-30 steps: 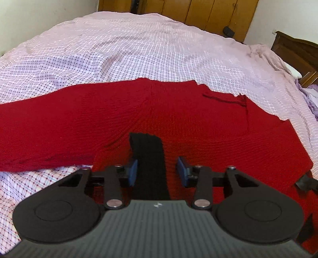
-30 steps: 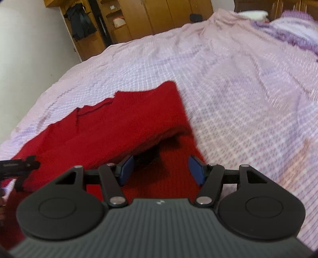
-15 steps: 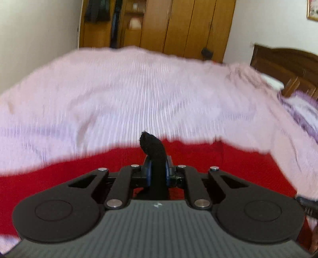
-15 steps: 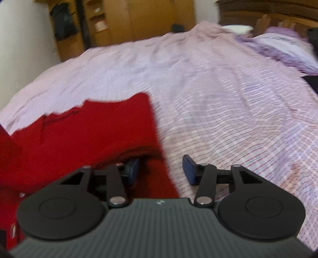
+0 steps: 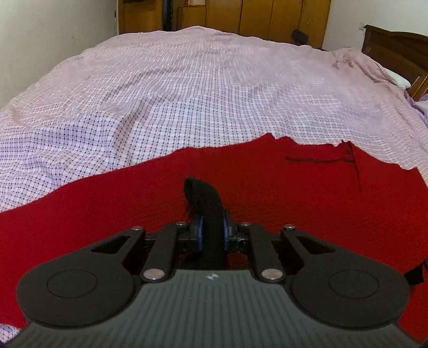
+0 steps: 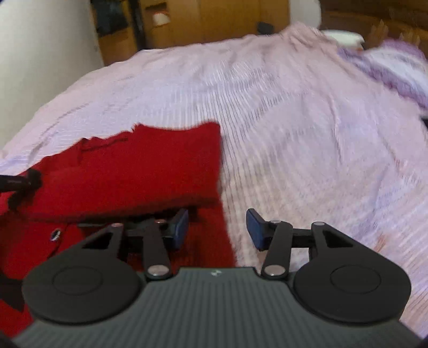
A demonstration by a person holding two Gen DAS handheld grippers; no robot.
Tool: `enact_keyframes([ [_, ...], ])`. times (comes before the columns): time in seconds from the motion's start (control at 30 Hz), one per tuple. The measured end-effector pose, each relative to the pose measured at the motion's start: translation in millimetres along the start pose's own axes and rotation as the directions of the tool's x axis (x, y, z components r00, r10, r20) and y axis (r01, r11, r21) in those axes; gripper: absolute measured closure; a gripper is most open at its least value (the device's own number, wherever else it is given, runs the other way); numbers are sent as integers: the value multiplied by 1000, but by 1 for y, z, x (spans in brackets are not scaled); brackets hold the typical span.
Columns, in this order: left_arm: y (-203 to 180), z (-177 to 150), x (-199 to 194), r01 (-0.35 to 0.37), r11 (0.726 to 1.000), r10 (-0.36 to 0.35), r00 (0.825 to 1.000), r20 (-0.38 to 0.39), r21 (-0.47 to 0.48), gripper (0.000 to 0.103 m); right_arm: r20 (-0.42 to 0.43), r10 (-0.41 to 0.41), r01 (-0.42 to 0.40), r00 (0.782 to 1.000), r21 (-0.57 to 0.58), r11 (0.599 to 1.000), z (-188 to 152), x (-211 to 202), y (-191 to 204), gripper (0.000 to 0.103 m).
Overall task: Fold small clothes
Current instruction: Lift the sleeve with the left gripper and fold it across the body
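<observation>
A red knit garment (image 5: 267,187) lies spread on the checked bedsheet (image 5: 200,93). My left gripper (image 5: 211,233) is shut on a black fabric strip (image 5: 206,198) that stands up from between the pads, over the red garment. In the right wrist view the red garment (image 6: 139,171) lies folded over itself at the left. My right gripper (image 6: 216,227) is open, straddling the garment's right edge, with nothing pinched. The left tool's tip (image 6: 18,182) shows at the far left.
The bed runs far ahead with wooden wardrobes (image 5: 267,16) behind it. A dark wooden headboard (image 5: 396,50) and a white pillow (image 5: 396,77) are at the right. A purple blanket (image 6: 388,67) lies at the right in the right wrist view.
My left gripper closed on the black strip and lifted it. My right gripper stayed open and shifted right toward the garment's right edge. Both views tilted up.
</observation>
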State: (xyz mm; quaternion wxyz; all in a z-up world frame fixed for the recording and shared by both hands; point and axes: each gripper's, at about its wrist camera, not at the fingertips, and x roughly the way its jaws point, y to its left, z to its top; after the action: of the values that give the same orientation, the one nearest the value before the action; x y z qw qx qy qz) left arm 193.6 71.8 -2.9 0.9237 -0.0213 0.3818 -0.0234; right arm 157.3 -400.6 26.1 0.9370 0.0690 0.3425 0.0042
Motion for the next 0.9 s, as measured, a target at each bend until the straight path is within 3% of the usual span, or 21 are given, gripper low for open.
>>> enact_keyframes([
  [0.13, -1, -1, -2, -1, 1000, 1, 1000, 8, 5, 87, 65, 40, -39, 997, -24, 999, 30, 10, -2, 45],
  [0.4, -8, 0, -20, 21, 998, -25, 997, 78, 53, 87, 4, 94, -94, 996, -16, 995, 69, 109, 0, 47],
  [0.43, -10, 1, -23, 19, 997, -25, 996, 90, 69, 87, -14, 104, -104, 994, 0, 995, 70, 119, 1, 52],
  [0.47, -12, 2, -26, 19, 996, -28, 994, 105, 85, 87, -26, 115, -115, 993, 11, 993, 69, 124, 1, 77],
  [0.5, -14, 3, -28, 18, 995, -30, 992, 120, 95, 87, -28, 137, -137, 990, 7, 991, 68, 126, 2, 86],
  [0.6, -17, 5, -29, -15, 993, -5, 985, 173, 114, 87, 87, 108, -110, 990, 17, 994, 65, 109, 2, 87],
  [0.67, -17, 5, -17, -21, 994, 3, 987, 158, 110, 87, 154, 59, -62, 986, 12, 998, 60, 102, 1, 87],
  [0.77, -19, 0, 13, -43, 993, 34, 996, 85, 107, 82, 104, 25, -27, 994, 10, 1000, 53, 118, 1, 87],
  [0.9, -19, -5, 15, -56, 993, 47, 995, 91, 106, 77, 56, 28, -30, 998, 37, 999, 54, 131, -7, 78],
])
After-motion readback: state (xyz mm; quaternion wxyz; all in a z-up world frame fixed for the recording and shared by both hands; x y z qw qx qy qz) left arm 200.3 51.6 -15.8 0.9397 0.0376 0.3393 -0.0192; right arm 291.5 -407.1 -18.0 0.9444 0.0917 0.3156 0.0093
